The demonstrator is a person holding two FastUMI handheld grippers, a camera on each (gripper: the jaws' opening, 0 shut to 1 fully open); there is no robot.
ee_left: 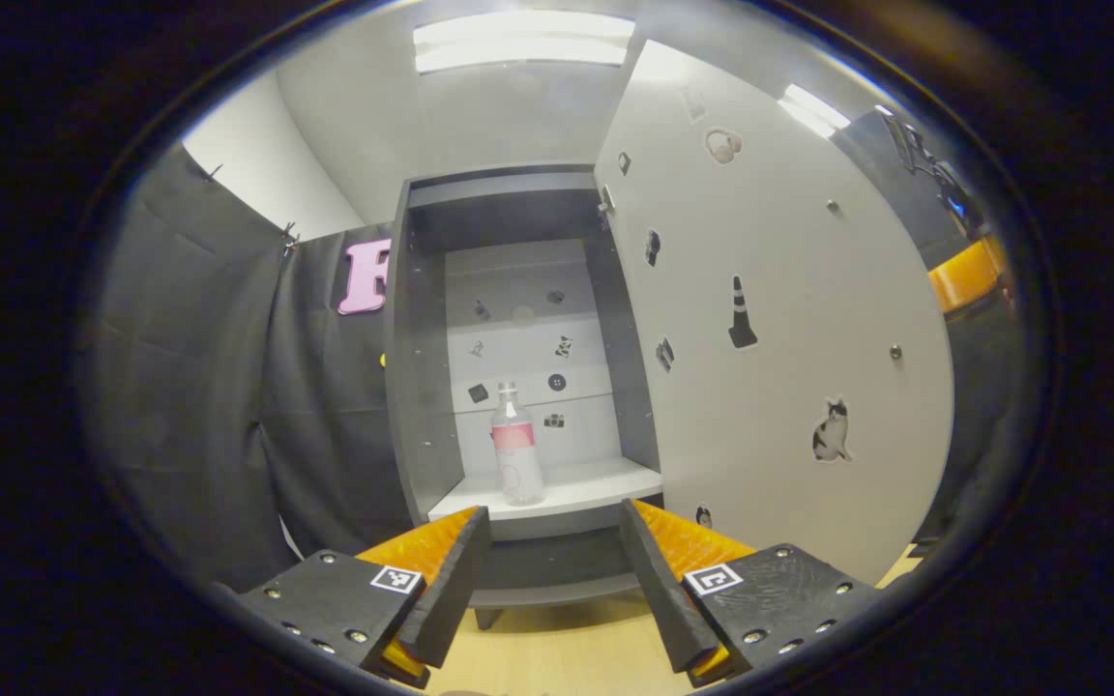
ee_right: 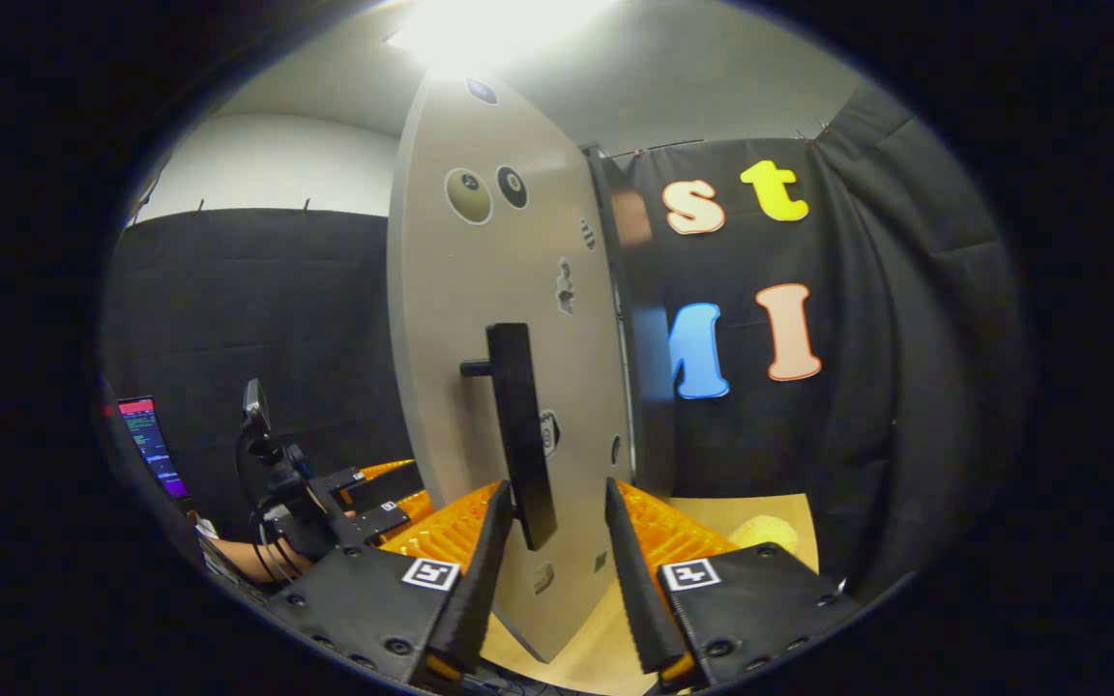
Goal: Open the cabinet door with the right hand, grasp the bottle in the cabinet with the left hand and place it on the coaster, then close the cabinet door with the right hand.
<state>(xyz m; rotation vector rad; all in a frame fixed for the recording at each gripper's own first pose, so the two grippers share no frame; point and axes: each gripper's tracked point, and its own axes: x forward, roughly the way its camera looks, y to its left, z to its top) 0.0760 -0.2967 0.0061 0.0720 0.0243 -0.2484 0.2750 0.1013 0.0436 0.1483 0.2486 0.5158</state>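
The cabinet stands open, and its pale door is swung out to the right. A clear bottle with a pink label is upright on the white shelf. My left gripper is open in front of the shelf, short of the bottle, with nothing between its fingers. In the right gripper view, the door's black bar handle hangs between the fingers of my right gripper, which is open and does not press on it. A yellowish round coaster lies on the wooden table.
The open door carries small stickers on both faces. The left gripper, held by a hand, is low on the left of the door. A lit screen stands at far left. Black cloth walls enclose the booth.
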